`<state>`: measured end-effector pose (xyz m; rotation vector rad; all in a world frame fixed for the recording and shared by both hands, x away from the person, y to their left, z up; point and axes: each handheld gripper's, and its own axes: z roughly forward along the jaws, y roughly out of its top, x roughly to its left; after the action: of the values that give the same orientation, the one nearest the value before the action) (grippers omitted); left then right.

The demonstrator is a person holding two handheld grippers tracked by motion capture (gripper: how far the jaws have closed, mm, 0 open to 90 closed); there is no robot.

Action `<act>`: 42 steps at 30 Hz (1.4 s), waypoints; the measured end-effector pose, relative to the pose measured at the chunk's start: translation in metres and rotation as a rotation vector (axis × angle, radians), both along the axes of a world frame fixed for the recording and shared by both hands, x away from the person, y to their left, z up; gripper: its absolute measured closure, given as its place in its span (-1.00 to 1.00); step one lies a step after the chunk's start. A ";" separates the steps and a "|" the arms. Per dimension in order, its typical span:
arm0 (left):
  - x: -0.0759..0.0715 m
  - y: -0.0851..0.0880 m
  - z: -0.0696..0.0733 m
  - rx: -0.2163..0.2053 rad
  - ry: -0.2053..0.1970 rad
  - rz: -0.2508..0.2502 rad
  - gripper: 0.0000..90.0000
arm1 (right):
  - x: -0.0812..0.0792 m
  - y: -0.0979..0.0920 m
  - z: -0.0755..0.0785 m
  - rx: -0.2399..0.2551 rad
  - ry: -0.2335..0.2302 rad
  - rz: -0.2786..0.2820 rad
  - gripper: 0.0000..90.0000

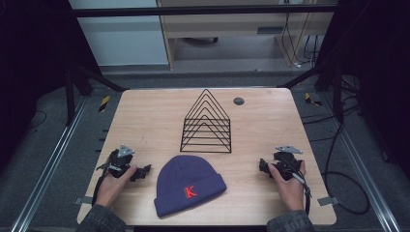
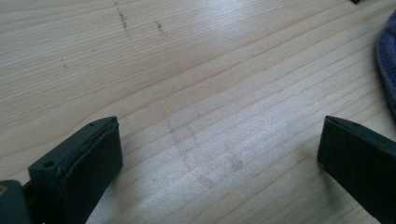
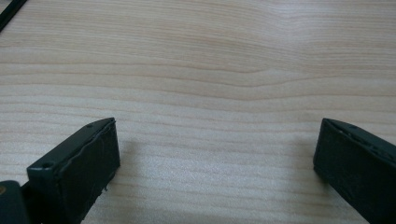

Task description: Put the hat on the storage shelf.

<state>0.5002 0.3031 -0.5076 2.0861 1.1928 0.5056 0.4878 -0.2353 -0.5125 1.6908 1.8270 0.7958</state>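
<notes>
While both grippers rest on the wooden tabletop (image 1: 145, 121), the navy knitted beanie (image 1: 189, 186) lies between them. Left gripper (image 1: 143, 172) fingers (image 2: 88, 163) and right gripper (image 1: 262, 166) fingers (image 3: 84, 163) gape wide, empty.

In the left gripper view the purple beanie (image 2: 388, 65) is cut off by the right edge, only a sliver of its knit showing; the left gripper's (image 2: 219, 154) two fingers (image 2: 79, 172) are cropped by the bottom edge; in the high view the person's sleeves run off the bottom edge; the small dark disc (image 1: 239, 101) on the tabletop (image 1: 145, 116) is too small to identify; in the right gripper view a black strip (image 3: 9, 14) is clipped at the top left corner.
</notes>
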 end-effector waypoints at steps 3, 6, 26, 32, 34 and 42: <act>0.001 0.001 0.005 -0.008 0.034 0.008 -0.98 | 0.001 0.000 0.000 -0.001 -0.001 0.011 -0.99; -0.001 -0.001 0.012 -0.005 0.035 -0.001 -0.89 | 0.004 0.001 0.000 -0.005 -0.002 0.023 -0.99; -0.014 -0.059 0.040 -0.076 0.080 -0.108 -0.60 | -0.033 0.054 0.040 0.130 -0.088 0.403 -0.18; -0.015 -0.083 0.027 0.012 0.144 -0.162 -0.35 | -0.041 0.087 0.043 0.133 -0.066 0.587 -0.07; -0.014 -0.085 0.025 0.012 0.154 -0.162 -0.28 | -0.042 0.096 0.043 0.129 -0.050 0.625 -0.05; -0.016 -0.088 0.023 -0.015 0.183 -0.203 0.26 | -0.042 0.132 0.041 0.096 0.065 0.754 -0.03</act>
<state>0.4844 0.2151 -0.4847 2.2479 1.0643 0.2153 0.4459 -0.1037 -0.4716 1.0537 2.5390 1.1365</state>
